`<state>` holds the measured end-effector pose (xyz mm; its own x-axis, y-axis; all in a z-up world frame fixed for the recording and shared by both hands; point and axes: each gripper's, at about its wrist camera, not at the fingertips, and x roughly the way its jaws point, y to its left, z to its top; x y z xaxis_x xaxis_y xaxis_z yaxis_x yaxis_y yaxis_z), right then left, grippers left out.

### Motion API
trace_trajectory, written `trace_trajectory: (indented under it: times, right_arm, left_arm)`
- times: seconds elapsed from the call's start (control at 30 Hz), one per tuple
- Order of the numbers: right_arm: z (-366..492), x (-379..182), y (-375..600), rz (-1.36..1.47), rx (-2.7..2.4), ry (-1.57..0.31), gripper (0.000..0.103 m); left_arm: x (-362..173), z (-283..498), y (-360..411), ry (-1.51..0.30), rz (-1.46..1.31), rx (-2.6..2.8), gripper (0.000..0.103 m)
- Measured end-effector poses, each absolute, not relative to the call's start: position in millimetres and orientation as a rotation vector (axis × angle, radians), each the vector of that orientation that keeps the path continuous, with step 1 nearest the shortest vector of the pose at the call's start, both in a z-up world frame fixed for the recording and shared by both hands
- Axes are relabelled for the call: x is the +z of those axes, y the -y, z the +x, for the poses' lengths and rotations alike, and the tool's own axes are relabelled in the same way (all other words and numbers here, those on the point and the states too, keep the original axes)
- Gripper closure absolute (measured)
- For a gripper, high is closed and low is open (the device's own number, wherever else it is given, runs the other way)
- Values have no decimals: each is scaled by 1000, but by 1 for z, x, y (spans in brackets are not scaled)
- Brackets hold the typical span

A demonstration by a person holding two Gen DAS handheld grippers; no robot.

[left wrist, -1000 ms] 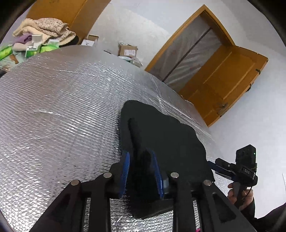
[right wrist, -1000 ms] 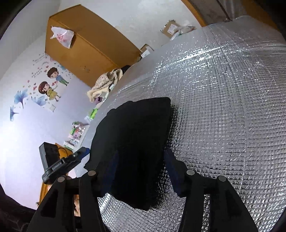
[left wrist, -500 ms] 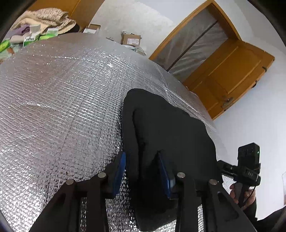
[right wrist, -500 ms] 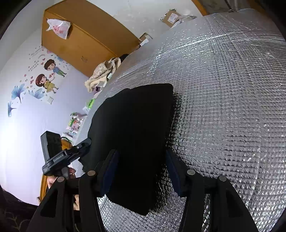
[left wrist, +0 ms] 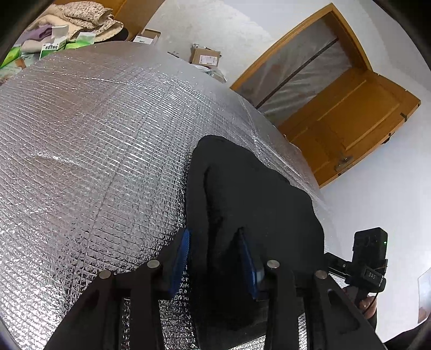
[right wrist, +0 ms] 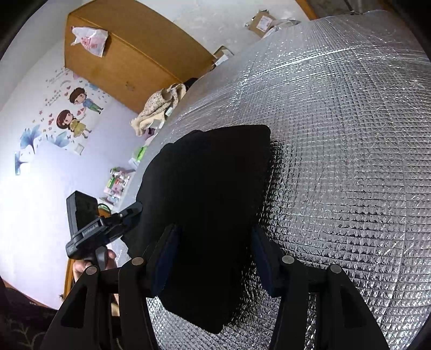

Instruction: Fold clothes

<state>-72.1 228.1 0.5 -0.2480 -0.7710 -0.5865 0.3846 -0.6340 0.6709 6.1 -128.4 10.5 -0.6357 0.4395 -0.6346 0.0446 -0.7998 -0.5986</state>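
Garment: the black garment (left wrist: pixel 258 204) lies folded on my silver quilted tabletop (left wrist: pixel 94 150), near its front edge.
Left tongs: my left tongs (left wrist: pixel 214 258) are spread apart, blue pads either side of a fabric ridge, not pinching it.
Right tongs: my right tongs (right wrist: pixel 212 258) also stand apart, straddling the garment's near end.
Beyond: a pile of clothes (left wrist: pixel 80 16) at the far edge.

The walls were white, with a cartoon sticker (right wrist: pixel 71 113) on one. An orange wooden door (left wrist: pixel 347 123) stood open. A brown wardrobe (right wrist: pixel 129 62) stood nearby.
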Motion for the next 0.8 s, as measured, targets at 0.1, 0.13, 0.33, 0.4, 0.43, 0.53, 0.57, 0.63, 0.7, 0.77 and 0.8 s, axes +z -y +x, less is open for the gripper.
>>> trace_trajectory:
  times: [0.1,0.13,0.33,0.4,0.43,0.53,0.57,0.63,0.7,0.77,0.8]
  right_arm:
    - [-74,1,-226,1235,-1947,514,47]
    - [-74,1,-225,1236,-1948,515,47]
    - [-75,1,-222,1238,-1957,517,47]
    - [-75,2,-221,1239,-1962,518,47]
    - [-76,3,-221,1240,-1965,518,47]
    - [-76,4,-220,1241,-1972,520,48]
    - [-76,4,-219,1242,-1974,520,50]
    - [-75,6,-217,1240,-1978,504,57]
    - [-74,8,-215,1230,-1990,485,62]
    - [-73,12,-212,1220,-1999,465,70]
    - [-73,13,-211,1214,-2003,455,71]
  left_arm:
    - [12,4,125,847,-1209,2522,65]
    - [13,5,123,837,-1210,2531,65]
    - [15,11,117,764,-1212,2568,66]
    - [15,15,116,751,-1210,2570,70]
    - [15,17,115,737,-1208,2573,72]
    - [18,19,112,697,-1204,2584,76]
    - [19,20,110,685,-1202,2587,77]
    - [21,23,109,664,-1198,2594,79]
    - [23,18,106,655,-1193,2598,80]
    - [24,17,105,650,-1188,2599,81]
    - [24,17,105,647,-1185,2599,82]
